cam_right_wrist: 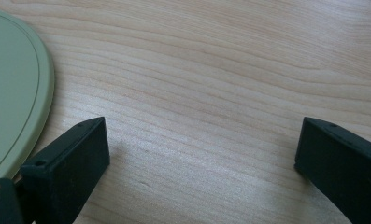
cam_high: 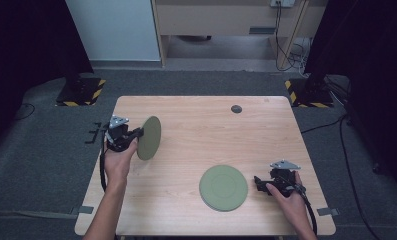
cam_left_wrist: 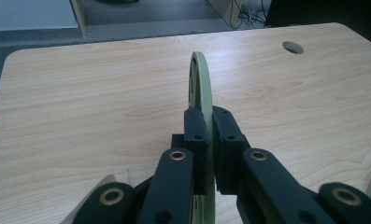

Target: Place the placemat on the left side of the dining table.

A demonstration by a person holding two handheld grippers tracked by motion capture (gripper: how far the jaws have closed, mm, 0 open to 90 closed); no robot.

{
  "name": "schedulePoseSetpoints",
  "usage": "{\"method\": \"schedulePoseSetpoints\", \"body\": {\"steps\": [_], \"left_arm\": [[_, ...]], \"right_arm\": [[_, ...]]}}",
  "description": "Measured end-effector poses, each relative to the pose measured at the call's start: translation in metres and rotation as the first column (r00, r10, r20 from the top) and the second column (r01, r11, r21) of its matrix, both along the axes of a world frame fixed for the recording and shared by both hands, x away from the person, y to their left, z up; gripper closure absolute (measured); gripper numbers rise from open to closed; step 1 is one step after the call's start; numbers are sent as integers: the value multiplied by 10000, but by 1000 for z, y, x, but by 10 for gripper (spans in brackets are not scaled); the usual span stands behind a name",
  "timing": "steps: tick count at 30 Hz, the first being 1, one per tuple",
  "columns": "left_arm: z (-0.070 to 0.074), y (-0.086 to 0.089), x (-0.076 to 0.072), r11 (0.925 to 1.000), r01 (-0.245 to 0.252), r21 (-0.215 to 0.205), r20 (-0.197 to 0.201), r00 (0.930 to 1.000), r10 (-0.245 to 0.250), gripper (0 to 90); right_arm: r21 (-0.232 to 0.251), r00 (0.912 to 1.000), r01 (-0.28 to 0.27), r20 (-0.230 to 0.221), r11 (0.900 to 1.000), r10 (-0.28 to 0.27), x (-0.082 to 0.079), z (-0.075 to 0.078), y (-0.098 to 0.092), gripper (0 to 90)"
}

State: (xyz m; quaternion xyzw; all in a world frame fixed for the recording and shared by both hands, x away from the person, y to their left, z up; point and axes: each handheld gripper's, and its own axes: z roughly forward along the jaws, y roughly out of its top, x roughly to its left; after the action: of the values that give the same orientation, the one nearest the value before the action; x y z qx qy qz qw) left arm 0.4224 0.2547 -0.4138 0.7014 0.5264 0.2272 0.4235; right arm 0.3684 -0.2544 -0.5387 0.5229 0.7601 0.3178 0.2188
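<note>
On the pale wooden table (cam_high: pixel 196 140), the left gripper (cam_high: pixel 138 133) holds a round, flat, sage-green plate (cam_high: pixel 149 138) by its rim, lifted on edge above the table's left part. In the left gripper view the two black jaws are clamped tight on either side of this thin green disc (cam_left_wrist: pixel 202 84), which stands upright between the pads and rises ahead of them, edge-on to the camera.

A second round sage-green plate (cam_high: pixel 224 187) lies flat on the table, toward the near right. The right gripper (cam_high: pixel 258 183) rests low just beside that plate's right edge, in the person's right hand (cam_high: pixel 286 197). In the right gripper view its jaws stand wide apart with only bare wood grain between them; the lying plate's rim (cam_right_wrist: pixel 15 93) curves past the outer side of the left jaw, close to it, though whether jaw and rim touch is hard to tell from this angle.

A small dark round hole (cam_high: pixel 236 109) sits in the tabletop near the far edge, well apart from both plates.
</note>
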Motion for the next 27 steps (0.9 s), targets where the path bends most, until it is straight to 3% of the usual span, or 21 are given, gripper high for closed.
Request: {"method": "schedulePoseSetpoints", "body": {"steps": [27], "left_arm": [[-8,27,-4,9986,-513,-153,-40,9987,513,857]], "right_arm": [[12,10000,8,-11,10000,-8,0,0,0,33]]}}
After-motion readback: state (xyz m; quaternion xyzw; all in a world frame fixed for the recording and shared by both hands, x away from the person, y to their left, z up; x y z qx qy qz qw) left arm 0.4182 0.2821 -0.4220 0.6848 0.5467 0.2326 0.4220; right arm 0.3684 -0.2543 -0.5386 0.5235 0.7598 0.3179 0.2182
